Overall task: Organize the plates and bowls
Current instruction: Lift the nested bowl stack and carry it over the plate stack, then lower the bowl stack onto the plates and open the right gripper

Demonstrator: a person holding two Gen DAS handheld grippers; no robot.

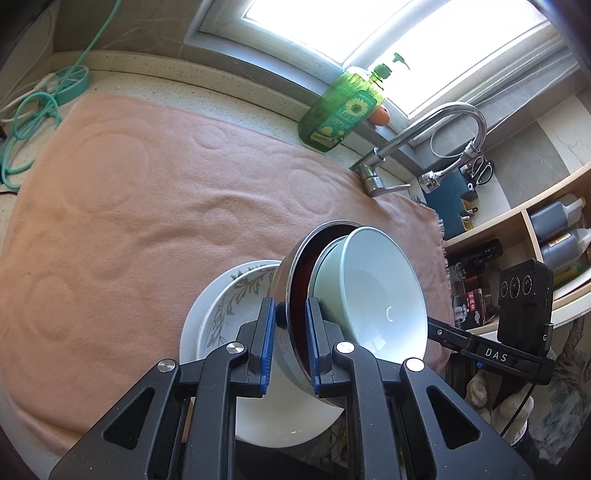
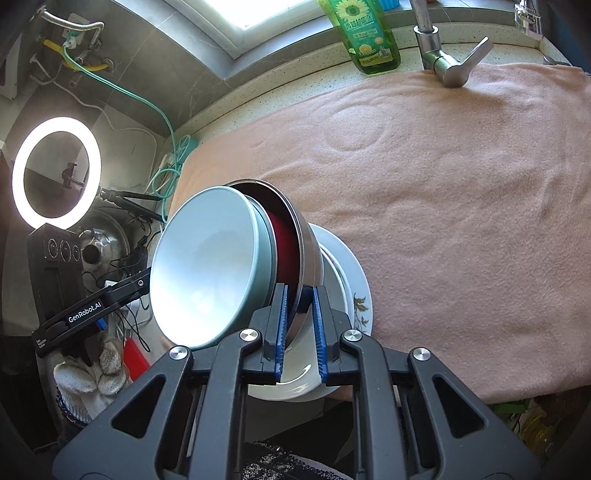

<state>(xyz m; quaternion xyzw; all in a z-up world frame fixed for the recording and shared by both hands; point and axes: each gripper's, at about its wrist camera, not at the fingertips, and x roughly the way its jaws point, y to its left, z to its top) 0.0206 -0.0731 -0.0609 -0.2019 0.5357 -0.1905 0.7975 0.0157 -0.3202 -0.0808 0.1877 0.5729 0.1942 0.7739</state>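
A steel bowl (image 1: 284, 280) (image 2: 308, 240) with a red inside holds a pale green bowl (image 1: 384, 291) (image 2: 207, 273) nested in it, and both tilt. My left gripper (image 1: 289, 332) is shut on the steel bowl's wall, one pad outside and one on the red inside. My right gripper (image 2: 300, 325) is shut on the opposite side of the same wall. Under the steel bowl sit a white bowl with a leaf pattern (image 1: 229, 295) (image 2: 328, 266) and a flowered white plate (image 2: 356, 284). Whether these lower two rest on the pink towel (image 1: 147, 206) (image 2: 461, 203) I cannot tell.
A green dish-soap bottle (image 1: 340, 107) (image 2: 369, 33) and a steel faucet (image 1: 424, 136) (image 2: 439, 59) stand at the back under the window. A lit ring light (image 2: 55, 171) is at the left. Shelves with dark bottles (image 1: 554, 229) are at the right. A green hose (image 1: 33, 122) lies on the counter's far left.
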